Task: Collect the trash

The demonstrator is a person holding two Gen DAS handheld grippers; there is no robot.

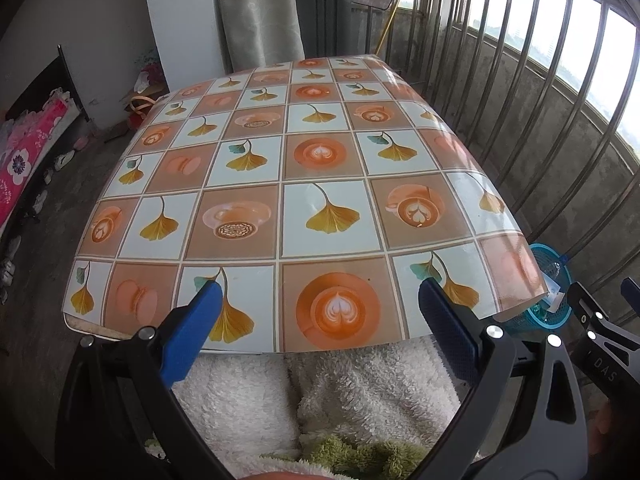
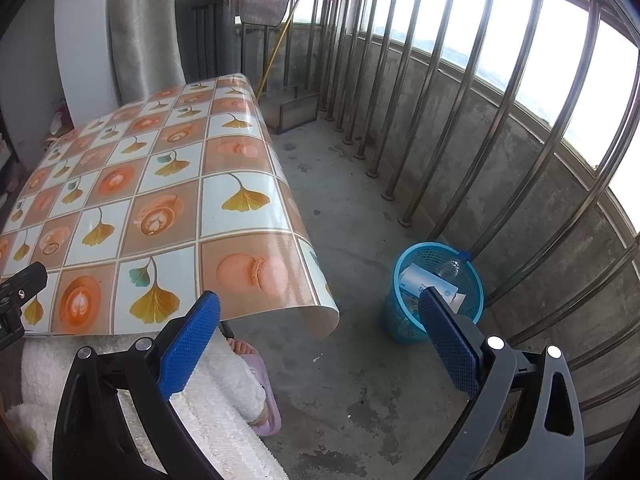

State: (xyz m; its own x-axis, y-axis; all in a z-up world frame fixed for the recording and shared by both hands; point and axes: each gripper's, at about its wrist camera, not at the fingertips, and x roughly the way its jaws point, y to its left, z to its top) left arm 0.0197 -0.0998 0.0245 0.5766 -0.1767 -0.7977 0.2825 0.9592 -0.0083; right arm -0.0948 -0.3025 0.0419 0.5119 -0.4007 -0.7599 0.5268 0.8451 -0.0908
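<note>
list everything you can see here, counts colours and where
patterned vinyl tablecloth: one, orange and pale blue squares with ginkgo leaves and coffee cups, covers the table, right edge curling down
blue plastic mesh trash basket: one, on the concrete floor right of the table, by the railing
clear plastic bottle: one, blue cap, inside the basket
white carton-like packaging: at least one piece, inside the basket
metal railing: many grey bars along the balcony wall
grey curtain: one, behind the table
yellow pole: one, leaning at the far corner
lilac slipper: one, on the person's foot
left gripper: blue pads, open, empty
right gripper: blue pads, open, empty
</note>
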